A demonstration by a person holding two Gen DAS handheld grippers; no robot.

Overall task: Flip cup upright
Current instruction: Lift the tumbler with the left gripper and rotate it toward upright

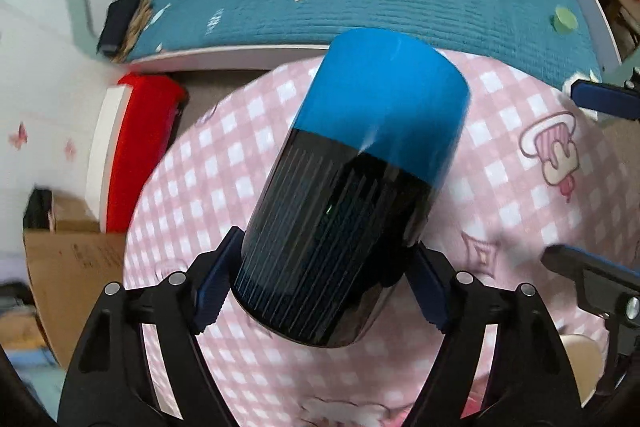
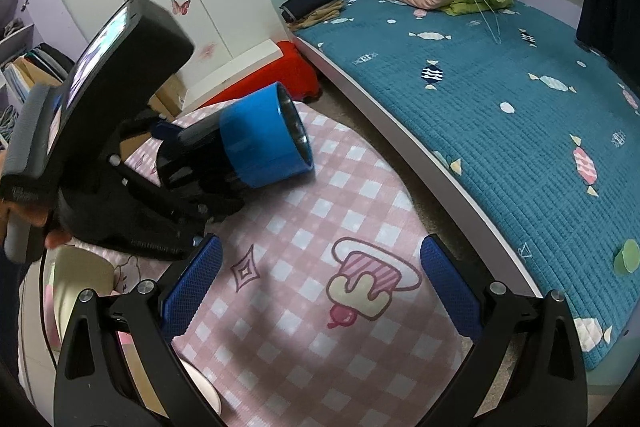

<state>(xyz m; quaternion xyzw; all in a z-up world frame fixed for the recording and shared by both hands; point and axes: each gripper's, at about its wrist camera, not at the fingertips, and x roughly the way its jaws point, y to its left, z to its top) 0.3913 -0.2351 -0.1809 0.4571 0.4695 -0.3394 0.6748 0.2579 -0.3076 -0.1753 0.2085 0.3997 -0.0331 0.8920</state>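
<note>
The cup (image 1: 352,183) is a tall cylinder with a ribbed black lower half and a blue band at the rim. My left gripper (image 1: 320,287) is shut on its black end and holds it tilted above the pink checked mat (image 1: 500,187). In the right wrist view the cup (image 2: 248,147) lies about sideways in the left gripper (image 2: 192,187), open mouth facing right, just above the mat (image 2: 340,195). My right gripper (image 2: 320,287) is open and empty over the mat, nearer the camera than the cup.
A bed with a teal quilt (image 2: 500,99) runs along the right and far side. A small green cup (image 2: 626,257) stands on the quilt. A red cushion (image 1: 140,147) and a cardboard box (image 1: 68,267) lie left of the mat.
</note>
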